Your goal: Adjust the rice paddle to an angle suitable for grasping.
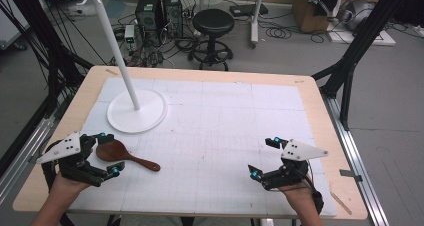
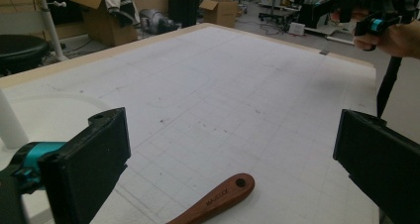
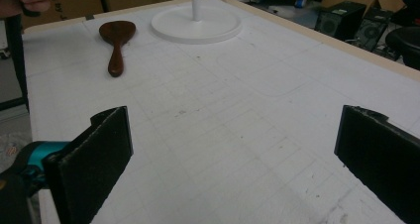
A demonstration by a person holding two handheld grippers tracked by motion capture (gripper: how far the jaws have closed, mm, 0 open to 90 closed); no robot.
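From above, a wooden spoon [image 1: 126,155] lies flat on the white mat of the bench [image 1: 320,116], on the person's left side. Its bowl sits right between the fingers of the left gripper [image 1: 107,154], which stand wide apart with nothing pinched; the handle runs out to the right and slightly toward the person. Just beyond it stands a white stand [image 1: 136,111] with a round base and a tall pole. The right gripper [image 1: 264,158] hovers well apart on the other side of the bench, its fingers also spread wide and empty.

Looking along the left gripper's fingers, the spoon's handle [image 2: 214,201] lies low in the gap between them, its holed end pointing away and to the right, so its long axis runs roughly along the gripper's line of sight rather than across it. The pads are clear of it on both sides.

From the right gripper view, the spoon [image 3: 116,40] lies far off across the mat, near the stand's base [image 3: 196,24], handle toward this camera.

I'd say the left hand is plainly the nearer one, and a close of those fingers would catch the bowl end.
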